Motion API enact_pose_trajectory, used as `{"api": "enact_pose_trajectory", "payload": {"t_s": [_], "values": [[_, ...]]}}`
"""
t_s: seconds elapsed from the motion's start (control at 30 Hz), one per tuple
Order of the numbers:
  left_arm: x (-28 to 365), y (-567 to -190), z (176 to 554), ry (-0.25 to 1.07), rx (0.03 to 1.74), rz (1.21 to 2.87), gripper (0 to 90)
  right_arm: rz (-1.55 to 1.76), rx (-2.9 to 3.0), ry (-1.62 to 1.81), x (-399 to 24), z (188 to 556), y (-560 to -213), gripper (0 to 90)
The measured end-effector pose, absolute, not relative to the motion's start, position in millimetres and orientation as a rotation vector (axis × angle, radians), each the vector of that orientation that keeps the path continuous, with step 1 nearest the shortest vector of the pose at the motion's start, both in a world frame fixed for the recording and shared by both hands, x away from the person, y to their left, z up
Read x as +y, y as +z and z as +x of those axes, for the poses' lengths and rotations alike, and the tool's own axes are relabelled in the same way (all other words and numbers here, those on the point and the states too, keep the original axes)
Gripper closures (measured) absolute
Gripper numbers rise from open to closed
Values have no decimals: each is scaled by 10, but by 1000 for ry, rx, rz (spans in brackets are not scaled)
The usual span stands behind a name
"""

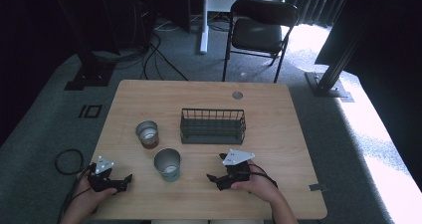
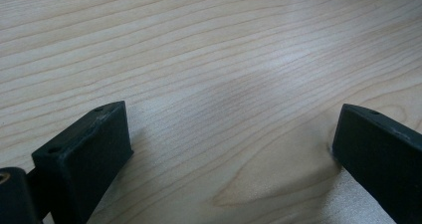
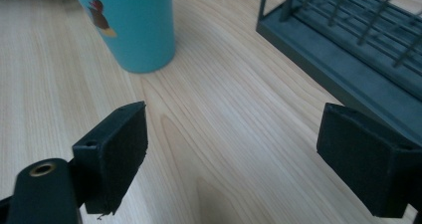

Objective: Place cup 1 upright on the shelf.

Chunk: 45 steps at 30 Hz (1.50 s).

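While both grippers rest low near the table's (image 1: 278, 99) near edge, nothing is held; the work seems to be at its start.

Left gripper (image 1: 118, 184): jaws spread wide over bare wood, empty.

Brown-toned metal cup (image 1: 147, 133): upright, left of the basket, well apart from either gripper.

Teal cup (image 1: 167, 164): upright, between the two grippers, nearer the right; a small bird print shows on its wall (image 3: 130, 25).

Wire basket (image 1: 213, 126): empty, beyond the teal cup.

Right gripper (image 1: 217, 180): jaws spread wide, empty, aimed between teal cup and basket.

Next move, by judgement: swing the right gripper toward the teal cup and close on its wall.

Obscured: cup interiors are hard to make out; the teal cup's rim is cut off in the right gripper view.
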<state>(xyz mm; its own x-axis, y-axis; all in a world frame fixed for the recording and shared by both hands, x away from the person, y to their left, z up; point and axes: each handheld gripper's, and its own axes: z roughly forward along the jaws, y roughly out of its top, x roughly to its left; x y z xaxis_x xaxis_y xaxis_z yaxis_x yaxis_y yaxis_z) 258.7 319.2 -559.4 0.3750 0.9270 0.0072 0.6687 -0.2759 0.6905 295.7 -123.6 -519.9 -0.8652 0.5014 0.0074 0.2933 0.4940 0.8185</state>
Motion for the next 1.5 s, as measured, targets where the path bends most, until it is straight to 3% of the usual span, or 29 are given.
{"api": "enact_pose_trajectory", "payload": {"t_s": [1.5], "values": [[3191,-5595,2587,557,1371,2036,26,434,2610,1441,-298,2952,-5217,133]]}}
